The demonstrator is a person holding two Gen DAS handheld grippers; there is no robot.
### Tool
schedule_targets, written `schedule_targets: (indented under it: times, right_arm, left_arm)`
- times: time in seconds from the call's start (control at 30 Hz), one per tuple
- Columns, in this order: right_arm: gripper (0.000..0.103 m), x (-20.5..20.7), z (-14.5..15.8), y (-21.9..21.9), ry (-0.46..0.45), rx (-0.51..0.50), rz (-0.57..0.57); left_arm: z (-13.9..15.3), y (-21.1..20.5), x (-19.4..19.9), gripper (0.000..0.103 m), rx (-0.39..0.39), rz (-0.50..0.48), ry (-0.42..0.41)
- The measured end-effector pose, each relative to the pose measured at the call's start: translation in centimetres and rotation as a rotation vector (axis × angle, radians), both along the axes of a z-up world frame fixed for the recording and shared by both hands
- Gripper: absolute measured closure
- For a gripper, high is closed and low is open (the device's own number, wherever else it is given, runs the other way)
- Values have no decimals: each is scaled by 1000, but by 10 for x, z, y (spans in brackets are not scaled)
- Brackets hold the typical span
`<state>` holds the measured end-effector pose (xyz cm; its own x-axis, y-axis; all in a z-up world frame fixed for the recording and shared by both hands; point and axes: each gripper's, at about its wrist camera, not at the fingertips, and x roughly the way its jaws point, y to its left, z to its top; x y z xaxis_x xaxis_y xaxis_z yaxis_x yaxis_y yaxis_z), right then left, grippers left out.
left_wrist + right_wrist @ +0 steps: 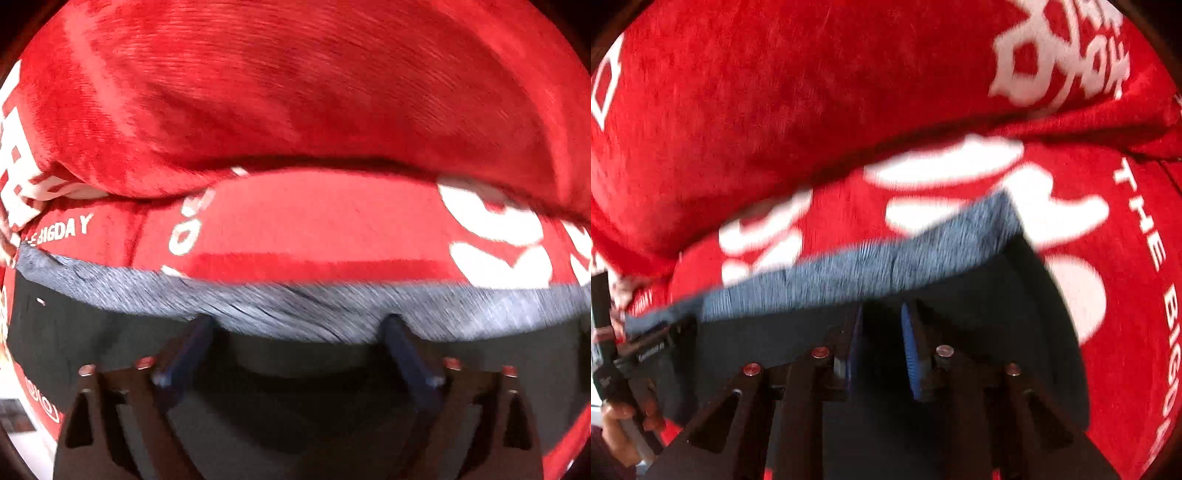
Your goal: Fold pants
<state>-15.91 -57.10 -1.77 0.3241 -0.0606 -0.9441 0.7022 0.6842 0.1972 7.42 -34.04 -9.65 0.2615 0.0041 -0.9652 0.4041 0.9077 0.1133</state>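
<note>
Both grippers point steeply down at the dark pants with a grey ribbed waistband (295, 310), which lie flat on a red plush blanket printed with white characters (314, 221).

Left gripper (299, 325): jaws spread wide, nothing between them. Its two dark fingers (195, 343) stand over the dark fabric just short of the waistband; whether the tips touch the cloth cannot be told through the blur.

Right gripper (882, 314): jaws drawn narrow, a slim gap between the blue pads (910, 350). Dark pant fabric fills the view beneath and between them, but a pinched fold is not clear, so a grip cannot be confirmed.

Waistband runs crosswise in both views as a grey strip, at the far edge of the pants, toward a raised red fold of blanket (775, 110). In the right view its right end shows as a corner (1004, 214), and the side edge of the pants runs back from there toward the camera. Long axis of the garment therefore lies toward the camera, legs out of sight below the frame.

Far left of the right view: a hand (620, 432) on the other gripper's handle.
</note>
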Motion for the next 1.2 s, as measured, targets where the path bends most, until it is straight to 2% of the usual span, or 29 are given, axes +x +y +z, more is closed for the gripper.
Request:
schedule_targets:
  times: [0.07, 0.2, 0.33, 0.4, 0.57, 0.67, 0.87, 1.03, 1.13, 1.2]
  right_arm:
    - [79, 1, 2, -5, 37, -40, -25]
    - [73, -13, 17, -1, 53, 9, -54]
    - [64, -35, 33, 21, -33, 150, -73]
    - [62, -38, 32, 38, -60, 225, -57]
    - [62, -25, 30, 121, -117, 396, 56]
    - [62, -3, 21, 176, -142, 493, 122]
    - [62, 66, -32, 278, -140, 686, 178]
    - [62, 90, -58, 330, -124, 742, 146]
    - [62, 89, -66, 341, -135, 745, 90]
    - [62, 86, -65, 340, -158, 733, 61]
  left_arm:
    - [-1, 9, 12, 6, 38, 30, -6]
    - [16, 43, 27, 6, 53, 78, 6]
    - [44, 78, 17, 6, 89, 23, -32]
    - [51, 97, 10, 6, 115, 1, -42]
    - [47, 155, 9, 6, 133, 24, -15]
    - [43, 186, 15, 6, 123, 52, -8]
    - [44, 245, 29, 6, 108, 48, -28]
    - [37, 311, 55, 6, 140, 91, -66]
    - [20, 349, 71, 6, 155, 143, -49]
    - [11, 367, 77, 0, 100, 148, -28]
